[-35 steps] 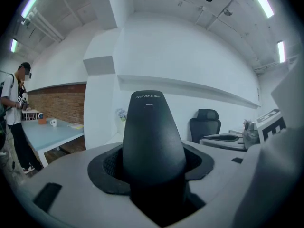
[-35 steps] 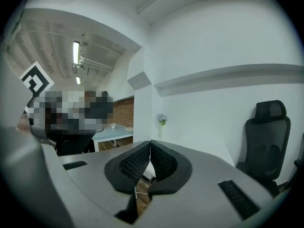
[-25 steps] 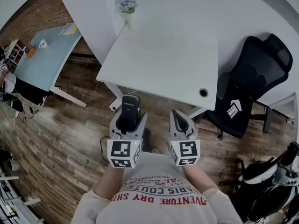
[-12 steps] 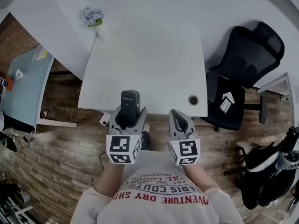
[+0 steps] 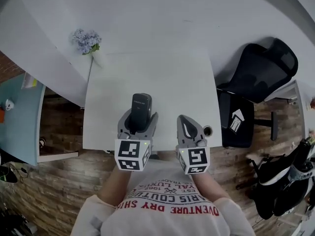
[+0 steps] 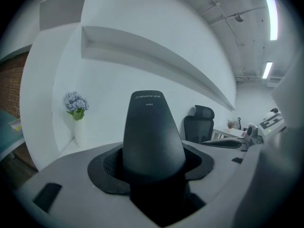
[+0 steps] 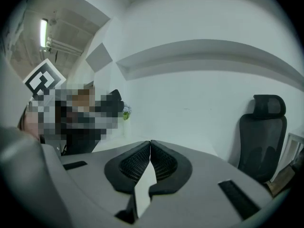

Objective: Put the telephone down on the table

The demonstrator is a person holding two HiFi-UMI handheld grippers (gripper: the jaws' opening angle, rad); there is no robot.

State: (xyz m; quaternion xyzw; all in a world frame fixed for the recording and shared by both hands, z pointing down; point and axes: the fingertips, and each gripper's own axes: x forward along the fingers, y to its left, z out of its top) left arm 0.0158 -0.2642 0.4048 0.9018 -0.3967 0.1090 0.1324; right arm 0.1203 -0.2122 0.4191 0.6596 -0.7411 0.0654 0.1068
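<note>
Gripping the telephone, left gripper jaws spread wide, right gripper clenched shut, empty.

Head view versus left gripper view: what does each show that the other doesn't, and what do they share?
Head view only: the person's printed shirt, the wooden floor and the table's cable hole. Left gripper view only: ceiling strip lights and the small print on the telephone. Both: the telephone held in the left tool, the flower vase, the black chair and the white table.
</note>
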